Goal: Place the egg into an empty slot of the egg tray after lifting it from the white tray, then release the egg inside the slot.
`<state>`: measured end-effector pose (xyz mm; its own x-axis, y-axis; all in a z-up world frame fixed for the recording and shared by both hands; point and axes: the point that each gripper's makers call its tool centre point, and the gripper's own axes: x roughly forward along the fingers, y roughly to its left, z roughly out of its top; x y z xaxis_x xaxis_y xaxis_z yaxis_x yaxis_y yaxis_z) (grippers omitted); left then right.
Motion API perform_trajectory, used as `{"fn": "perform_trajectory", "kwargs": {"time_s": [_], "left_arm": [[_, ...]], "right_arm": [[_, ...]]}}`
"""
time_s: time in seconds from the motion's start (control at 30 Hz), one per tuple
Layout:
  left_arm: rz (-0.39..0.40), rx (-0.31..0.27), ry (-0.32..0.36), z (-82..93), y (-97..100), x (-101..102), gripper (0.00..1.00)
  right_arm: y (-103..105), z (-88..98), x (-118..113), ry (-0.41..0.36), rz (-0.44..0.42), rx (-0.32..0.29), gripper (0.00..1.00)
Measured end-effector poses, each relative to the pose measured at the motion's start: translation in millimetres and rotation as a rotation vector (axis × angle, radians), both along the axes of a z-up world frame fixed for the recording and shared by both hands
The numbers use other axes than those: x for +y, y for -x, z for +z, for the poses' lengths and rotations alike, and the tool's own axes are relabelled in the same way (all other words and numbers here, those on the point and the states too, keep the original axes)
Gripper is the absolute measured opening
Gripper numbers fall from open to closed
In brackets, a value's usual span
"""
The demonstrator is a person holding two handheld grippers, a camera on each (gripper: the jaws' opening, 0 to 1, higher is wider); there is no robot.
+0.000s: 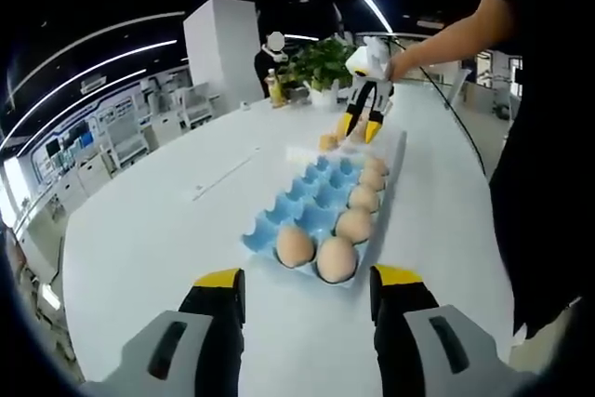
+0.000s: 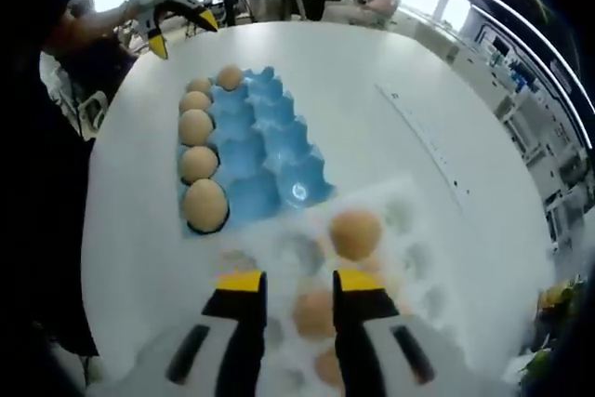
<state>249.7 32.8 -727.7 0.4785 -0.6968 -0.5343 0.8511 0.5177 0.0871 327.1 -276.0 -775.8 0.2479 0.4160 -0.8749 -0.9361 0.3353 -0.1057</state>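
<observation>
The blue egg tray (image 1: 316, 194) (image 2: 258, 151) lies on the white table, with eggs (image 1: 336, 258) (image 2: 204, 204) along one long side and one end; its other slots are bare. Beyond its far end lies the white tray (image 1: 302, 151) (image 2: 414, 220), holding loose eggs (image 2: 355, 232) (image 1: 327, 141). My right gripper (image 2: 298, 282) (image 1: 359, 129) hovers open over the white tray, and one egg (image 2: 314, 313) shows under the gap between its jaws. My left gripper (image 1: 309, 278) (image 2: 183, 33) stays open and empty at the blue tray's other end.
A person (image 1: 544, 183) stands along the table's edge beside the trays. A thin white strip (image 1: 223, 174) (image 2: 418, 132) lies on the table (image 1: 139, 239). A potted plant (image 1: 321, 62) and a bottle (image 1: 274, 88) stand at the far end.
</observation>
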Motion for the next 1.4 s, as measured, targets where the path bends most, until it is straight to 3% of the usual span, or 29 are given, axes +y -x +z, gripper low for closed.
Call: {"fn": "perform_trajectory", "kwargs": {"time_s": [0.27, 0.5, 0.63, 0.7, 0.87, 0.93, 1.13, 1.3, 1.4], "left_arm": [[0.002, 0.003, -0.001, -1.3, 0.0, 0, 0.54], [0.003, 0.002, -0.004, -1.1, 0.5, 2, 0.54], [0.008, 0.007, -0.007, -1.9, 0.3, 4, 0.53], [0.010, 0.007, -0.005, -1.7, 0.2, 3, 0.53], [0.011, 0.006, -0.002, -1.8, 0.1, 2, 0.53], [0.013, 0.004, -0.001, -1.5, -0.8, 1, 0.53], [0.015, 0.000, 0.001, -0.8, -1.1, 2, 0.53], [0.011, -0.006, 0.000, -0.4, -2.1, 3, 0.53], [0.015, -0.007, 0.000, -0.3, -3.1, 4, 0.54]], "right_arm": [[-4, -11.0, -26, 0.076, -0.042, 0.014, 0.27], [-5, -18.3, -24, 0.103, -0.026, 0.052, 0.27], [-5, -21.7, -24, 0.109, -0.022, 0.114, 0.27], [-3, -22.7, -24, 0.124, 0.033, 0.119, 0.28], [-4, -23.9, -24, 0.119, -0.002, 0.131, 0.27], [-6, -23.5, -25, 0.117, -0.062, 0.124, 0.25], [-4, -9.3, -25, 0.111, -0.061, 0.043, 0.24], [-3, 16.2, -21, 0.095, -0.045, 0.003, 0.24], [1, 22.4, -17, 0.089, -0.037, 0.000, 0.24]]}}
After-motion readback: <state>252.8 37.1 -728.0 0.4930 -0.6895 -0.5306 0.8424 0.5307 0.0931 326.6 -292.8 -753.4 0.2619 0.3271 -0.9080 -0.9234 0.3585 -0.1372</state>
